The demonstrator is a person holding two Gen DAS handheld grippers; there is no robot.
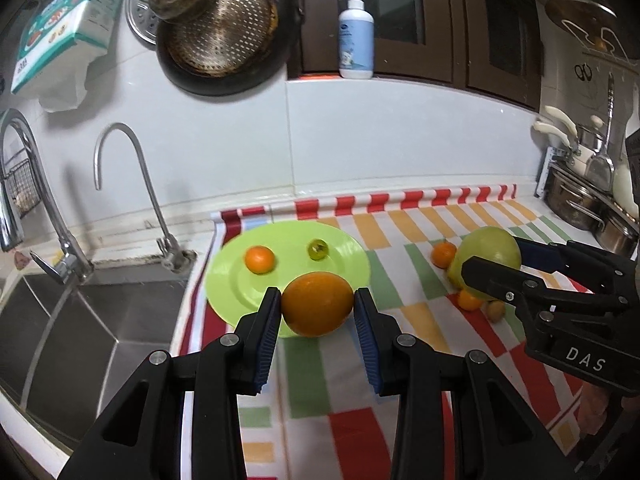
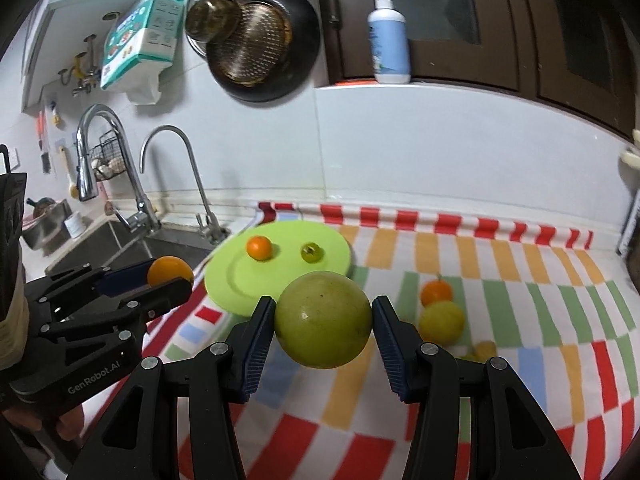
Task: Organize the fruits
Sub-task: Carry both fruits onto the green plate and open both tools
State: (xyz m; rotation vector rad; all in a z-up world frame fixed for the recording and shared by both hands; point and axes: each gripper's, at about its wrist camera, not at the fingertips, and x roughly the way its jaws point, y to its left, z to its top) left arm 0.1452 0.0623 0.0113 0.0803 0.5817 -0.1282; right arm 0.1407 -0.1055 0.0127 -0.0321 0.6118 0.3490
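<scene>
Your 2 grippers are matte black with blue ribbed pads and silver screws. The right gripper (image 1: 496, 276) reads "DAS"; the left gripper (image 2: 168, 280) reads "GenRobot.AI".

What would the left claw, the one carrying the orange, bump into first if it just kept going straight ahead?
Probably the green plate. The left claw holds the orange and points down toward the plate's near part, short of the small orange on it. Depth is hard to judge here.

My white tiled wall (image 1: 380, 140), dark wooden cabinets (image 1: 440, 20) above, steel sink (image 1: 80, 320) (two taps), hanging pans (image 1: 224, 36), striped cloth (image 1: 440, 320) on my counter
</scene>
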